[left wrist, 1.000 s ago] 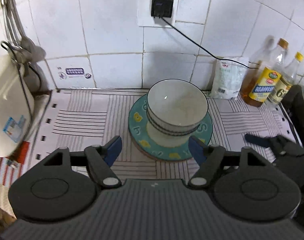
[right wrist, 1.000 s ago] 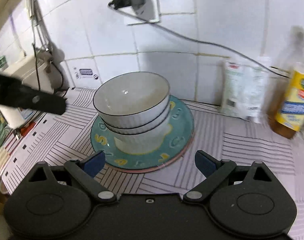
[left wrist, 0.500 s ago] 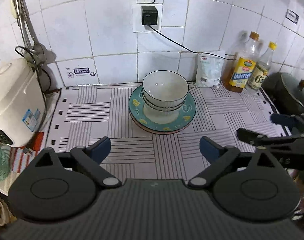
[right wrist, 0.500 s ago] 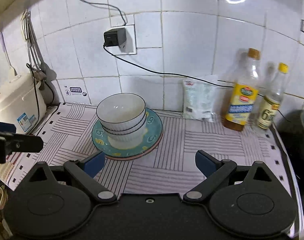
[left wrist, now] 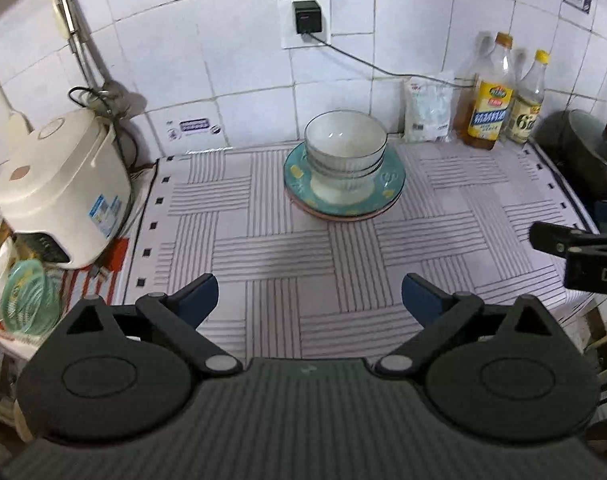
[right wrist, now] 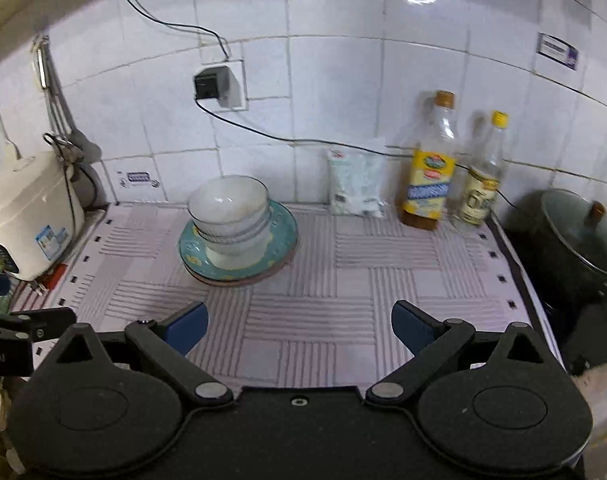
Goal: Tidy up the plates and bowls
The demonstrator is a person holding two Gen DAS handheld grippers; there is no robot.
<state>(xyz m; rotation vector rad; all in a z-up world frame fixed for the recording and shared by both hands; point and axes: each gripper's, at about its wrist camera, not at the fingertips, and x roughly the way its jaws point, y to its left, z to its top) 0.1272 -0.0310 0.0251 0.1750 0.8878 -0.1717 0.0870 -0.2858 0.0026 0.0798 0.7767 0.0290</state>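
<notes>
The striped counter mat (left wrist: 271,256) carries stacked plates (left wrist: 391,196), a rice cooker (left wrist: 59,192), seemingly two bottles (left wrist: 489,108).

left gripper (left wrist: 309,296) and right gripper (right wrist: 299,322) both gape wide with nothing between their fingers

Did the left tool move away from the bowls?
Yes. The left tool pulled back: in its view the bowls and the wall socket both look smaller and farther, with more striped mat showing.

White bowls (left wrist: 345,148) with dark rim lines sit on a teal plate (left wrist: 391,178) with yellow marks, over a pink plate (left wrist: 343,217). The table (left wrist: 287,252) cover is pale lilac with grey striped squares; each claw has blue fingertips (left wrist: 197,298).
</notes>
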